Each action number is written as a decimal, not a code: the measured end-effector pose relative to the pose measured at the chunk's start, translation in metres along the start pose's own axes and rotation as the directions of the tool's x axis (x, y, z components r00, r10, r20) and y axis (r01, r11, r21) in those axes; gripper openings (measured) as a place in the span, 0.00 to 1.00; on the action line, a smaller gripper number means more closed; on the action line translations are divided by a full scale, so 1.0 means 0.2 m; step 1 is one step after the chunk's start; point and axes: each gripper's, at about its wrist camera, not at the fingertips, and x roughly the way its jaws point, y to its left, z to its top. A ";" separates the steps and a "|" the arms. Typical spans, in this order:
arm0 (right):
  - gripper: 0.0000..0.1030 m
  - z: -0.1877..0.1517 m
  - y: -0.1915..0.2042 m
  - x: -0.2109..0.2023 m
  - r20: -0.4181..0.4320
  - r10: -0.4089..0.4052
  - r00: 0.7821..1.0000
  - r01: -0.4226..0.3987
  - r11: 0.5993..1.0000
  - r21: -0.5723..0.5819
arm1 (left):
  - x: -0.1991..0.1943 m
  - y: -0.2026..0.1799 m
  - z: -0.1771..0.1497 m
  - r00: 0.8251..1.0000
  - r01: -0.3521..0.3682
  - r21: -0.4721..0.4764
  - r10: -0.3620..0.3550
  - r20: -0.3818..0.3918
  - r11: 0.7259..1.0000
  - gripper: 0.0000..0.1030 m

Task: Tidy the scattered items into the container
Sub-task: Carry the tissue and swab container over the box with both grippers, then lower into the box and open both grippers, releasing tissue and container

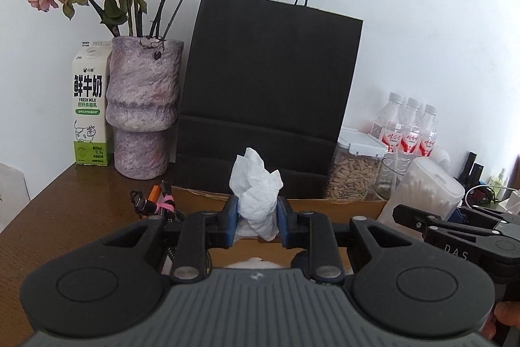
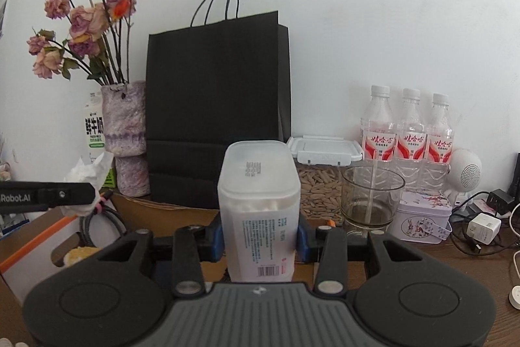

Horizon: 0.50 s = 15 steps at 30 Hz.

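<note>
Brown wood forms the table (image 1: 65, 217), pushed against a plain white wall (image 1: 422, 21). Along the far edge stand a milk carton (image 1: 89, 106), a purple vase (image 1: 143, 113) of dried roses, a black paper bag (image 1: 269, 93), a seed jar (image 2: 320, 184) and three water bottles (image 2: 409, 132). The left gripper (image 1: 257, 218) is clamped on a crumpled white tissue (image 1: 256, 187) above the near cardboard box (image 1: 341, 205). To its right, the right gripper (image 2: 259, 236) squeezes an upright translucent cotton-swab box (image 2: 258, 204).
</note>
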 end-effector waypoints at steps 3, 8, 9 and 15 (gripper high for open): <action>0.39 -0.01 -0.01 0.08 -0.036 -0.003 0.999 0.003 1.000 -0.003 | 0.09 0.03 -0.01 0.999 -0.017 -0.008 0.016 -0.051 1.000 0.24; 0.39 -0.01 0.02 0.09 -0.056 -0.016 0.998 0.013 0.999 -0.044 | 0.15 0.05 -0.03 0.993 -0.072 -0.005 0.071 -0.097 0.997 0.52; 0.40 -0.01 0.02 0.08 -0.050 -0.014 0.999 0.012 0.999 -0.041 | 0.14 0.05 -0.04 0.993 -0.080 -0.006 0.079 -0.090 0.997 0.61; 0.91 0.00 0.02 0.03 -0.017 -0.017 1.000 0.017 1.000 -0.021 | 0.07 0.01 -0.02 0.991 -0.136 0.041 0.136 0.001 0.990 1.00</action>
